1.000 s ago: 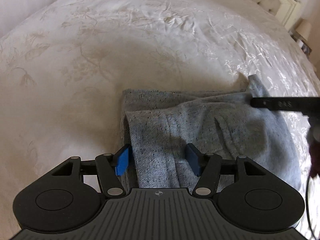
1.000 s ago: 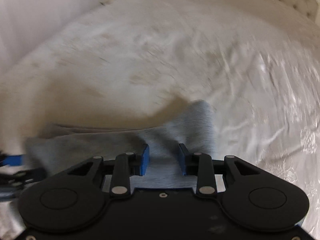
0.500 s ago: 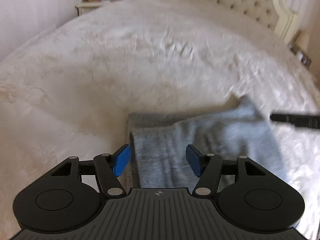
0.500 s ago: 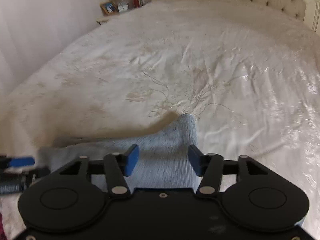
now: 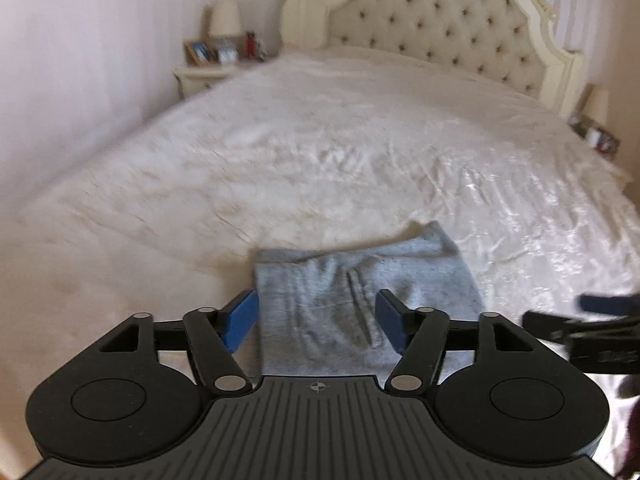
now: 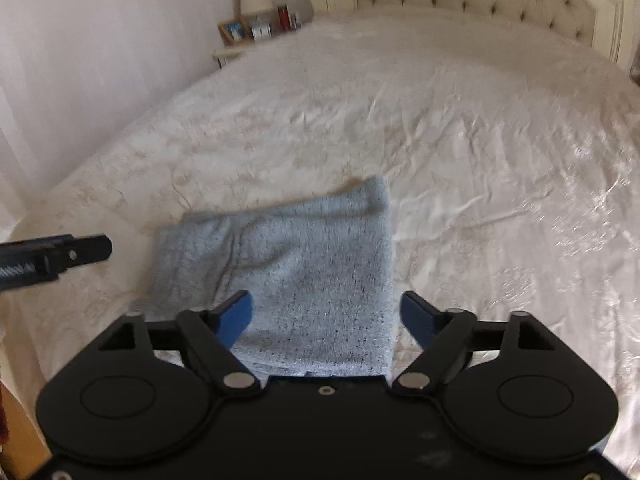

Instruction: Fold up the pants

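Two wrist views over a large bed [image 5: 360, 168] w/ a cream, shiny, lightly wrinkled bedspread. Both views are a bit blurred.

The pants [image 5: 360, 296], light grey-blue w/ dark flecks, lie folded into a compact, roughly square bundle on the bedspread near the foot of the bed, well apart from the headboard. In the right wrist view the same pants [image 6: 304, 264] show one far corner raised in a small peak; the rest lies flat w/ soft creases.

Left tongs [image 5: 316, 320]: blue pads apart, jaws have just been opening further. Nothing is between them; the pants show in the gap but lie below on the bed, not pinched. From the right wrist view these tongs [image 6: 52, 256] appear as a dark bar at the left edge, beside the bundle and apart from it.

Right tongs [image 6: 326, 316]: blue pads spread very wide, jaws have just been opening. Nothing gripped; the near edge of the pants lies below the gap, pads clear of the cloth. In the left wrist view these tongs [image 5: 592, 320] show at the right edge, blurred, to the right of the bundle.

Far end: a cream tufted headboard [image 5: 448, 24] w/ button studs. Left of it a nightstand [image 5: 204, 76] w/ a lamp [image 5: 224, 20], a picture frame and small items, too blurred to tell. A second lamp [image 5: 596, 100] at the far right.
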`<state>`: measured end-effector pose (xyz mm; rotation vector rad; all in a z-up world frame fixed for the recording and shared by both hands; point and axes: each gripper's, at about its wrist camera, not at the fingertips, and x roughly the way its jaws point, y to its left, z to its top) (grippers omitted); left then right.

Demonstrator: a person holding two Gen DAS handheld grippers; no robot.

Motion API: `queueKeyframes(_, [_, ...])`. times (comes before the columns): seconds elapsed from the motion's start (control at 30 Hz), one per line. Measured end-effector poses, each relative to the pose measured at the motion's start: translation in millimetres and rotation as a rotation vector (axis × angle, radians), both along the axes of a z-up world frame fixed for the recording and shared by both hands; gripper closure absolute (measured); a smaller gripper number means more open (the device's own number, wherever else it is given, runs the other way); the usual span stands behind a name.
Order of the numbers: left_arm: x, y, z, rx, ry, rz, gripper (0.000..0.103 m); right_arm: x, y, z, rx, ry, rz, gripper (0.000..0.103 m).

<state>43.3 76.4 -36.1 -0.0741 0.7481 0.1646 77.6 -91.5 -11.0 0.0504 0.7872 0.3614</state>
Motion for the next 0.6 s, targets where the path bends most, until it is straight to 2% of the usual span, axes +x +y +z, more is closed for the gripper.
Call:
queueKeyframes(0.03, [-6,-6,5,0.027,-0.013,0.018,0.031,-9,-4,8,0.007,-0.032,-0.008,0.0])
queueKeyframes(0.17, [-25,-22,24,0.094,-0.055,0.091,0.03,-30,-10,31,-0.014,-0.11,-0.024,0.0])
queueKeyframes(0.27, [-35,-30,33,0.108,-0.077,0.123,0.03,-48,-11,45,-0.083,-0.185,-0.096,0.0])
queueKeyframes(0.33, [-37,-34,39,0.087,-0.068,0.115,0.03,-59,-14,54,-0.082,-0.221,-0.122,0.0])
queueKeyframes(0.43, [-39,-39,42,0.055,-0.042,0.117,0.03,-65,-21,63,-0.035,-0.145,-0.079,0.0])
queueKeyframes(0.5, [-44,-43,42,0.057,-0.025,0.136,0.03,-65,-24,63,-0.027,-0.087,-0.073,0.0])
queueKeyframes(0.6, [-49,-43,36,0.06,0.004,0.172,0.03,-62,-28,57,0.005,-0.045,-0.046,0.002])
